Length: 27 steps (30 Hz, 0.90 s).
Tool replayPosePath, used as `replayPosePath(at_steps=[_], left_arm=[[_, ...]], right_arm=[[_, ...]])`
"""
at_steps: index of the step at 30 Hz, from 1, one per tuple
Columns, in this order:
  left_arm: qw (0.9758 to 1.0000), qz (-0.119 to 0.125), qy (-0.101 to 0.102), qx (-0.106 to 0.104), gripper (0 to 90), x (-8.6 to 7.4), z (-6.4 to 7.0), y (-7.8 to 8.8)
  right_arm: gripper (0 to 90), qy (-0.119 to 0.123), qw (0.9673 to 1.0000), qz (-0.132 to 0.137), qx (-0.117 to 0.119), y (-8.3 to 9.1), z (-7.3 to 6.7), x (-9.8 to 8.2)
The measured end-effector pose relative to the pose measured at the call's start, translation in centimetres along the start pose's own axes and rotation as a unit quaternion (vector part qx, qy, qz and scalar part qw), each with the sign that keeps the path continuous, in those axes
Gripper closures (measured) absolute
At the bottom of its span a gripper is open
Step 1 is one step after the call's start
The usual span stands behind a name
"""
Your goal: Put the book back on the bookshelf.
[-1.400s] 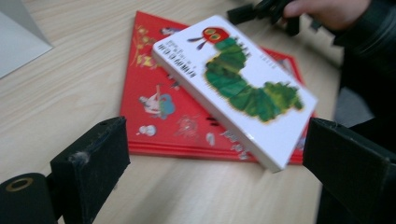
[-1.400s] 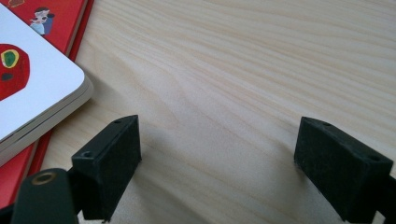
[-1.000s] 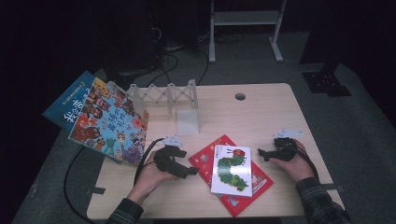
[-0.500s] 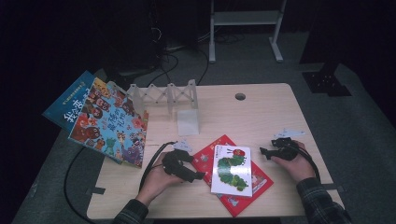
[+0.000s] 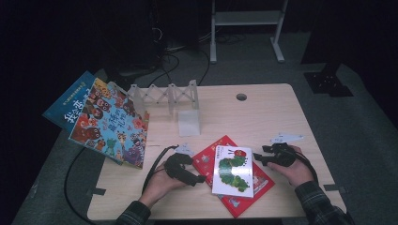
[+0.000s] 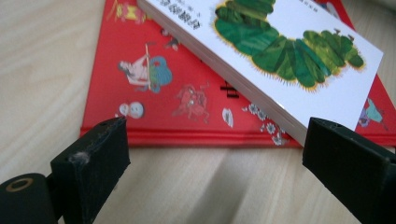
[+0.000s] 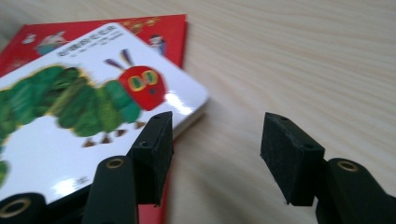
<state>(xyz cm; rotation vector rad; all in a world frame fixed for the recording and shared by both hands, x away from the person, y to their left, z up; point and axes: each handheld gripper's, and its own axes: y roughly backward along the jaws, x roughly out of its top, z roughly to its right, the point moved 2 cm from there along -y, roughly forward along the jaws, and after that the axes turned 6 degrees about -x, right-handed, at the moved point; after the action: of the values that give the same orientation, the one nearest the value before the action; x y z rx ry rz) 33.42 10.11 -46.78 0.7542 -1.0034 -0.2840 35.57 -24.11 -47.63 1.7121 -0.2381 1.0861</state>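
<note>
While the person's forearms are coming in from the near edge of the wooden table point(image 5: 263, 117), the left gripper point(image 5: 199, 179) is lying low by the left side of the red book point(image 5: 234, 206), its jaws standing wide apart with bare tabletop between them and nothing gripped; in the left gripper view the red book's near edge and a corner of the white caterpillar book point(image 6: 299, 60) are sitting just beyond the pads. Across from it, the right gripper point(image 5: 258, 158) is hovering just beside the right edge of the white caterpillar book, its jaws having just been closing and now standing about half open with only bare table between them; in the right gripper view the caterpillar book's rounded corner is lying just behind the left-hand pad, and whether that pad is touching the book cannot be told. That white book is resting flat on top of the red book, both near the front middle of the table. Farther back, a small translucent box point(image 5: 188, 123) is standing in front of a white zigzag rack point(image 5: 164, 96), and two colourful picture books point(image 5: 110, 122) are leaning over the table's left edge. A round hole point(image 5: 241, 97) is showing near the far edge.
</note>
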Motion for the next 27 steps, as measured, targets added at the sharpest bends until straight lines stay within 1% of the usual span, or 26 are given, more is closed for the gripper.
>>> replayPosePath(at_steps=[2, 3, 4, 6, 7, 8, 9, 11, 12, 13, 15, 17, 19, 22, 23, 24, 25, 26, 27], left_arm=[[1.0000, -0.004, -0.001, -0.002, 6.2, 0.0, 0.0, 0.0], [1.0000, -0.002, -0.003, -0.001, 6.1, 0.0, 0.0, 0.1], [1.0000, -0.003, -0.007, -0.004, 6.1, 0.0, 0.1, 0.2], [1.0000, -0.006, -0.007, 0.000, 5.2, -0.1, 0.0, 0.3], [0.9999, -0.009, -0.006, 0.000, 4.9, -0.1, 0.0, 0.4], [1.0000, -0.008, 0.002, 0.000, 3.9, -0.2, 0.0, 0.4], [1.0000, -0.008, 0.003, -0.001, 3.3, -0.2, -0.1, 0.5], [0.9999, -0.010, -0.003, 0.011, 2.7, -0.3, -0.1, 0.8], [0.9999, -0.006, -0.003, 0.010, 2.2, -0.4, -0.1, 1.0], [0.9999, 0.000, -0.006, 0.011, 2.1, -0.5, -0.1, 1.1], [0.9999, 0.005, -0.004, 0.008, 2.1, -0.7, -0.1, 1.4], [0.9998, 0.014, -0.009, 0.006, 2.1, -1.1, 0.0, 1.6], [0.9998, 0.018, -0.007, 0.006, 2.0, -1.4, 0.0, 1.9], [0.9997, 0.023, -0.011, 0.005, 1.4, -1.7, 0.0, 2.2], [0.9997, 0.022, -0.007, 0.002, 1.4, -1.7, 0.0, 2.2], [0.9998, 0.018, -0.008, 0.002, 1.3, -1.8, 0.0, 2.2], [0.9998, 0.015, -0.011, 0.008, 1.3, -1.8, 0.1, 2.2], [0.9997, 0.010, -0.013, 0.019, 1.3, -1.8, 0.2, 2.1], [0.9996, -0.001, -0.014, 0.025, 1.3, -1.8, 0.3, 2.0]], right_arm=[[42.4, 0.005, 1.0000, -0.003, 0.008, 0.1, -0.7, 0.0], [42.1, 0.005, 0.9999, -0.003, 0.012, 0.2, -1.0, 0.0], [41.9, 0.004, 0.9998, -0.004, 0.017, 0.2, -1.4, 0.0], [41.3, 0.006, 0.9997, -0.004, 0.024, 0.3, -1.9, 0.1], [40.9, 0.004, 0.9996, -0.006, 0.026, 0.3, -2.2, 0.1], [40.6, 0.007, 0.9995, -0.007, 0.029, 0.3, -2.4, 0.1], [40.5, 0.009, 0.9995, -0.008, 0.030, 0.2, -2.6, 0.1], [40.1, 0.012, 0.9993, -0.012, 0.032, 0.3, -3.0, 0.0], [39.9, 0.013, 0.9993, -0.013, 0.034, 0.3, -3.2, -0.1], [39.7, 0.010, 0.9992, -0.014, 0.035, 0.4, -3.4, -0.2], [39.4, 0.009, 0.9991, -0.017, 0.039, 0.4, -3.6, -0.3], [39.2, 0.009, 0.9989, -0.022, 0.041, 0.4, -3.8, -0.4], [39.0, 0.009, 0.9987, -0.022, 0.044, 0.4, -3.9, -0.4], [38.7, 0.006, 0.9986, -0.023, 0.048, 0.2, -3.9, -0.4], [38.6, 0.004, 0.9985, -0.023, 0.050, 0.2, -3.9, -0.4], [38.6, 0.002, 0.9984, -0.023, 0.052, 0.2, -4.0, -0.4], [38.4, 0.001, 0.9982, -0.023, 0.055, 0.1, -4.0, -0.4], [37.6, -0.002, 0.9980, -0.024, 0.059, 0.0, -4.1, -0.4], [37.1, -0.002, 0.9980, -0.025, 0.058, 0.0, -4.2, -0.4]])
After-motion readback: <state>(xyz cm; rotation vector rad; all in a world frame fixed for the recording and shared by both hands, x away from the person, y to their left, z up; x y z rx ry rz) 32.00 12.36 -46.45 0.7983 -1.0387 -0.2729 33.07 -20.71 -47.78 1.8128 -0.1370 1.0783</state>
